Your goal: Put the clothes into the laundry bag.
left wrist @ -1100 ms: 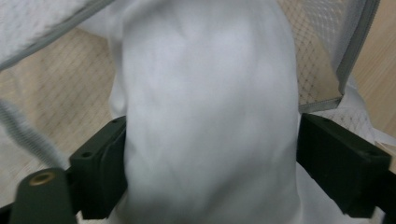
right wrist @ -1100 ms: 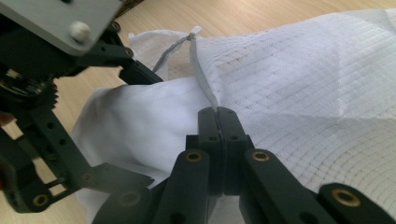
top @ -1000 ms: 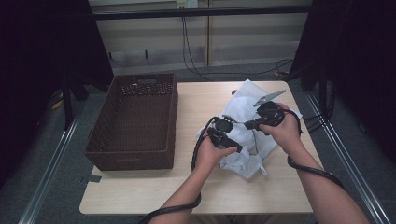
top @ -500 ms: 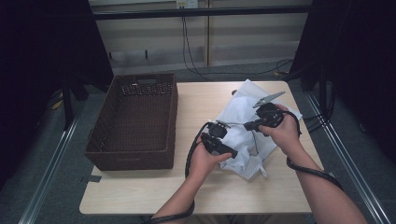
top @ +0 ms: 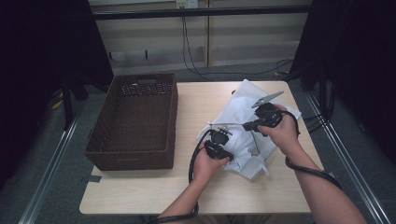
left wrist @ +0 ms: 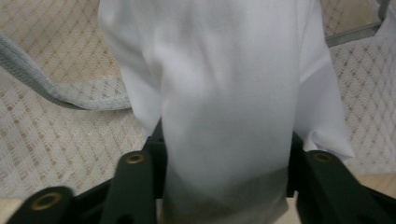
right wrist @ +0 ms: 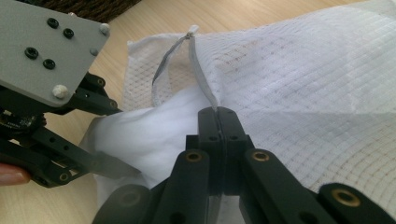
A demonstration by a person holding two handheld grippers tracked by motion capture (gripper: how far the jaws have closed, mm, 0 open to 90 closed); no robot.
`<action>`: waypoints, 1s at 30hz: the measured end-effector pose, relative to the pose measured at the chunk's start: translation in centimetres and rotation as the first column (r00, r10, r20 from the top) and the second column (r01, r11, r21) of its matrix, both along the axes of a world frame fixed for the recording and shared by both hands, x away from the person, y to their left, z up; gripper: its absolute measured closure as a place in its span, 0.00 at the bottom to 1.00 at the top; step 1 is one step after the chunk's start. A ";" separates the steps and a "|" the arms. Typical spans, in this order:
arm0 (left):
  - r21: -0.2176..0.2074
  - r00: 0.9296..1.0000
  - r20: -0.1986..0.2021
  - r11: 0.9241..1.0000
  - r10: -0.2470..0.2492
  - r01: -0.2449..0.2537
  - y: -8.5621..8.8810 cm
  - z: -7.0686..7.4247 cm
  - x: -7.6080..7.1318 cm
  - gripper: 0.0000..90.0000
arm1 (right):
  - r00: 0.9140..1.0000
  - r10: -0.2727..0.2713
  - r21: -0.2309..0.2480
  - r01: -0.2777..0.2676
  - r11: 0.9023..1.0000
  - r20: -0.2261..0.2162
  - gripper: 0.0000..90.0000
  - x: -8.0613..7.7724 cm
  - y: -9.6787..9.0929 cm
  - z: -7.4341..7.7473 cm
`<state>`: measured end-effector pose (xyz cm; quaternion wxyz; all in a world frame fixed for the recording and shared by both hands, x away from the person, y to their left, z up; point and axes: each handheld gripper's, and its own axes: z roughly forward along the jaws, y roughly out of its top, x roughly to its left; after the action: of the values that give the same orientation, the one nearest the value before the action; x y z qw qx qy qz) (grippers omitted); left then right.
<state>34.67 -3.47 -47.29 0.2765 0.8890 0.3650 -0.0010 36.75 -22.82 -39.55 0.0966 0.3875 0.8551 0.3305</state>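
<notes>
I saw the table (top: 140,196) evenly lit from overhead, its surroundings falling to near black. Shadows were soft, no glare. The high view was slightly grainy. In the left gripper view the white cloth (left wrist: 229,93) was blurred close up; the right gripper view was sharper.

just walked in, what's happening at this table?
A person works a white mesh laundry bag with two handheld grippers. The right gripper is shut on the bag's opening edge, holding it up. The left gripper has just been closing its jaws on a white cloth lying at the bag's mouth. A brown wicker basket stands to the left.
</notes>
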 end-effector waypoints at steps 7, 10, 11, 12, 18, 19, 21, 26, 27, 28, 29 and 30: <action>-0.042 1.000 0.017 0.999 -0.016 0.016 -0.4 1.5 -0.3 0.77 | 1.000 0.003 0.003 -0.003 1.000 -0.002 1.00 -0.1 0.1 0.1; -0.052 0.999 0.038 0.998 -0.026 0.028 -0.5 2.7 -0.2 0.78 | 1.000 0.007 0.011 -0.007 1.000 -0.001 1.00 -0.1 0.0 0.2; -0.055 0.999 0.045 0.998 -0.026 0.028 -0.6 3.0 -0.1 0.78 | 1.000 0.008 0.011 -0.008 1.000 0.001 1.00 -0.1 0.0 0.2; -0.055 0.999 0.045 0.998 -0.026 0.028 -0.6 3.0 -0.1 0.78 | 1.000 0.011 0.016 -0.011 1.000 0.004 1.00 -0.1 0.0 0.3; -0.081 0.997 0.070 0.996 -0.024 0.030 -1.1 4.3 0.3 0.78 | 1.000 0.007 0.025 -0.008 1.000 0.018 1.00 -0.2 -0.2 1.1; -0.078 0.997 0.075 0.996 -0.025 0.030 -1.1 4.5 0.4 0.78 | 1.000 0.010 0.024 -0.011 1.000 0.020 1.00 -0.2 -0.3 1.2; -0.083 0.997 0.074 0.996 -0.023 0.029 -1.2 4.5 0.5 0.78 | 1.000 0.013 0.026 -0.014 1.000 0.025 1.00 -0.3 -0.3 1.5; -0.083 0.996 0.085 0.996 -0.014 0.021 -1.4 4.8 1.0 0.78 | 1.000 0.011 0.033 -0.012 0.999 0.029 1.00 -0.4 -0.2 1.8; -0.088 0.996 0.085 0.996 -0.016 0.023 -1.5 4.8 1.1 0.78 | 0.999 0.022 0.033 -0.023 0.999 0.030 1.00 -0.3 -0.2 1.9; -0.086 0.996 0.087 0.996 -0.010 0.018 -1.5 4.9 1.1 0.78 | 0.999 0.022 0.036 -0.023 0.999 0.026 1.00 -0.3 -0.2 1.9; -0.089 0.996 0.091 0.996 -0.003 0.011 -1.5 4.9 1.2 0.78 | 0.999 0.016 0.036 -0.017 0.999 0.030 1.00 -0.4 -0.1 2.0; -0.096 0.996 0.090 0.995 0.003 0.006 -1.5 5.0 1.4 0.78 | 0.999 0.018 0.042 -0.020 0.999 0.034 1.00 -0.3 -0.1 2.0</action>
<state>36.04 -4.99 -42.29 0.3349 0.8741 0.3512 0.0212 36.42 -22.93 -37.55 0.0995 0.3757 0.8499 0.3559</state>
